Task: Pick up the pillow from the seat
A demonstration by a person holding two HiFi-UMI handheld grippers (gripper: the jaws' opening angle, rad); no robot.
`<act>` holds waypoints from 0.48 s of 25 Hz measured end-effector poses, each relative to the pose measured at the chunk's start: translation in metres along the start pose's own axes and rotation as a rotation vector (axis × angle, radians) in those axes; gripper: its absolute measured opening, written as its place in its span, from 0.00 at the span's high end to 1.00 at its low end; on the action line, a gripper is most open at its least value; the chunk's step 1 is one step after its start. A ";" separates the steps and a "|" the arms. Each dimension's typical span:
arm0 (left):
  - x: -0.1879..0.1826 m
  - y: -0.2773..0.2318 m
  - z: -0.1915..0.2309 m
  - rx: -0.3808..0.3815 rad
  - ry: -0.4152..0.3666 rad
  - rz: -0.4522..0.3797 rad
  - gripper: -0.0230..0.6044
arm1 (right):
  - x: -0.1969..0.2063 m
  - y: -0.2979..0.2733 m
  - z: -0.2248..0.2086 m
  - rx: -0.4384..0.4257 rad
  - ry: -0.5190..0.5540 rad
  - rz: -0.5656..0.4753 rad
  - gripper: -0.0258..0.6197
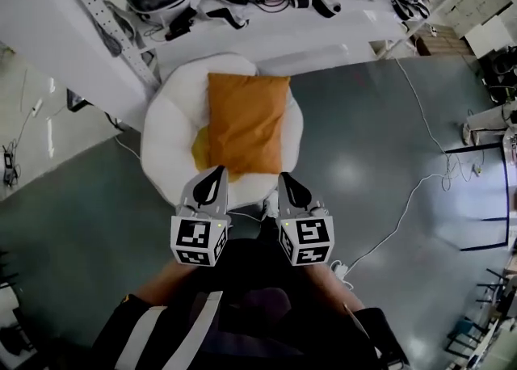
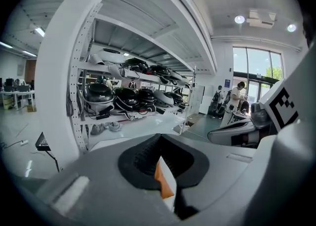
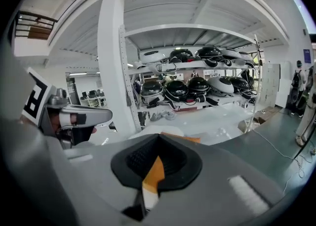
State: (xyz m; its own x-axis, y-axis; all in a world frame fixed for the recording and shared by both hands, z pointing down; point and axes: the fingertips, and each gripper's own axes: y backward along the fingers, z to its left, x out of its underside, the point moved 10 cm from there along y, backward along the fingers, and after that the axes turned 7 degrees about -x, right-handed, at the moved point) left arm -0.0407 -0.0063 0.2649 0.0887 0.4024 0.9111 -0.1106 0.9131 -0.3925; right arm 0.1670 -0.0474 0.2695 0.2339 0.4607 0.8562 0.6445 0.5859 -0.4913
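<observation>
The orange pillow (image 1: 246, 122) is laid on the white round seat (image 1: 161, 130) with its long axis pointed away from the person, just ahead of the left tool (image 1: 217, 172) and right tool (image 1: 285, 177), both pressed together, empty and equally near.

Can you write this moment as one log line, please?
stage: before grasp | pillow: lying on seat, not gripped | left gripper: jaws shut, empty | right gripper: jaws shut, empty

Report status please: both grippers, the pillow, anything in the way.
Left gripper shut, empty. Right gripper shut, empty. Pillow flat on seat, not gripped. Nothing blocks it.
</observation>
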 end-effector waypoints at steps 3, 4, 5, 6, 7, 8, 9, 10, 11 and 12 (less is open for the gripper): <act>-0.002 -0.020 -0.010 -0.030 0.014 0.014 0.96 | -0.002 -0.012 -0.026 -0.033 0.005 0.010 0.96; -0.003 -0.026 -0.013 -0.040 0.019 0.017 0.96 | -0.003 -0.015 -0.034 -0.044 0.007 0.012 0.96; -0.004 -0.031 -0.017 -0.051 0.023 0.021 0.96 | -0.003 -0.019 -0.042 -0.055 0.007 0.017 0.96; -0.005 -0.037 -0.021 -0.062 0.027 0.024 0.96 | -0.003 -0.022 -0.050 -0.065 0.008 0.022 0.96; -0.007 -0.043 -0.025 -0.072 0.031 0.027 0.96 | -0.003 -0.025 -0.058 -0.074 0.009 0.030 0.96; -0.008 -0.048 -0.029 -0.078 0.038 0.027 0.96 | -0.003 -0.027 -0.066 -0.082 0.010 0.037 0.96; -0.009 -0.054 -0.033 -0.080 0.049 0.023 0.96 | -0.003 -0.030 -0.074 -0.090 0.011 0.045 0.96; -0.010 -0.059 -0.037 -0.080 0.063 0.019 0.96 | -0.003 -0.033 -0.081 -0.100 0.012 0.053 0.96; -0.010 -0.064 -0.040 -0.082 0.076 0.017 0.96 | -0.003 -0.035 -0.088 -0.110 0.015 0.061 0.96; -0.009 -0.068 -0.043 -0.089 0.085 0.016 0.96 | -0.002 -0.038 -0.095 -0.119 0.019 0.068 0.96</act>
State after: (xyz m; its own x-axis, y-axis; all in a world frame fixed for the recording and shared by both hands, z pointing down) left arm 0.0081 -0.0697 0.2781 0.1712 0.4180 0.8922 -0.0250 0.9071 -0.4202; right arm 0.2108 -0.1337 0.3015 0.2936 0.4833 0.8248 0.7079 0.4699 -0.5273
